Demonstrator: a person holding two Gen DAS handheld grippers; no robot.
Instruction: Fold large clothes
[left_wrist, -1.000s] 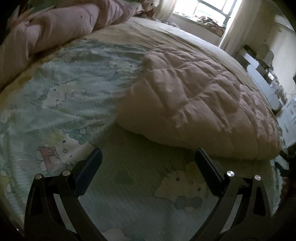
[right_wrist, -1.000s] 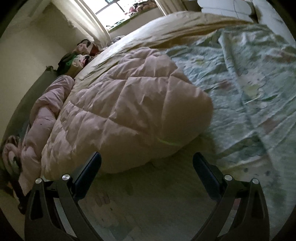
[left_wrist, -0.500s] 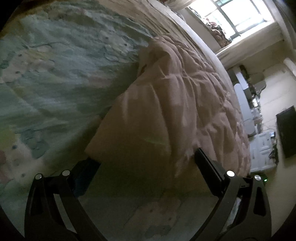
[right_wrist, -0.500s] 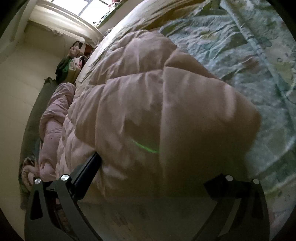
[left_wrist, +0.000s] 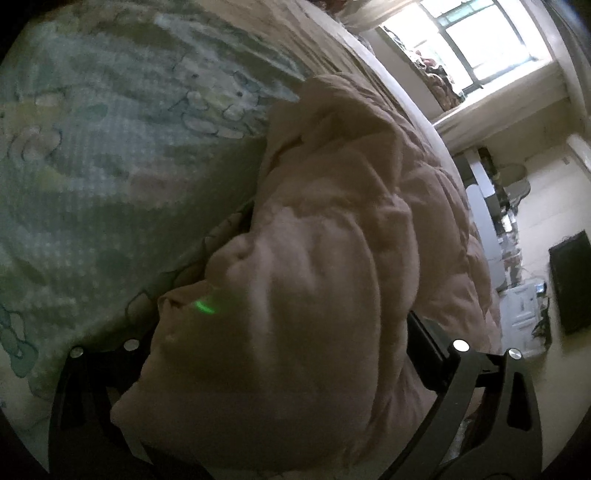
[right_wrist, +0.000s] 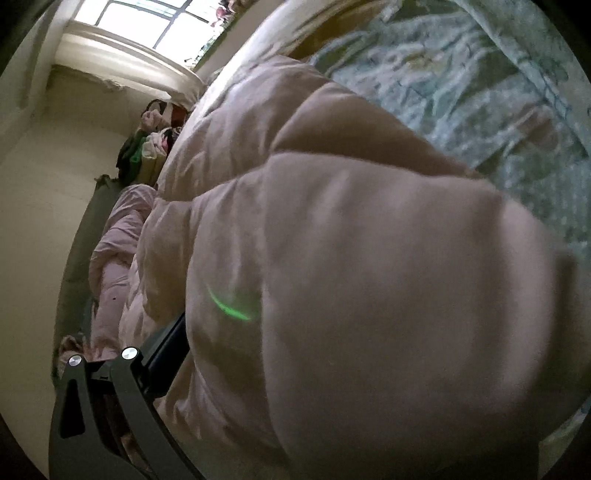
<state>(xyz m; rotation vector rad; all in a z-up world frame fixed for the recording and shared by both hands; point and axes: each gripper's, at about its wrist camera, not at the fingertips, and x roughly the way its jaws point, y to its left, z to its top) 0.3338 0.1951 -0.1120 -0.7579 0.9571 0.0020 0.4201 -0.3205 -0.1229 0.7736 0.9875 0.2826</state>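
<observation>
Between both grippers' jaws, pink quilted garment (left_wrist: 332, 280) now bunched, closer

Both grippers advanced from bare bedsheet onto puffy pink quilted garment (left_wrist: 303, 295). Left gripper (left_wrist: 273, 354) and right gripper (right_wrist: 332, 350) ended straddling garment edge, jaws spread. Near edge bunched and rose. Both views tilted.

Pale pink quilted coat (left_wrist: 332, 280); mint cartoon-cat bedsheet (left_wrist: 92, 166); black gripper (right_wrist: 122, 398).
</observation>
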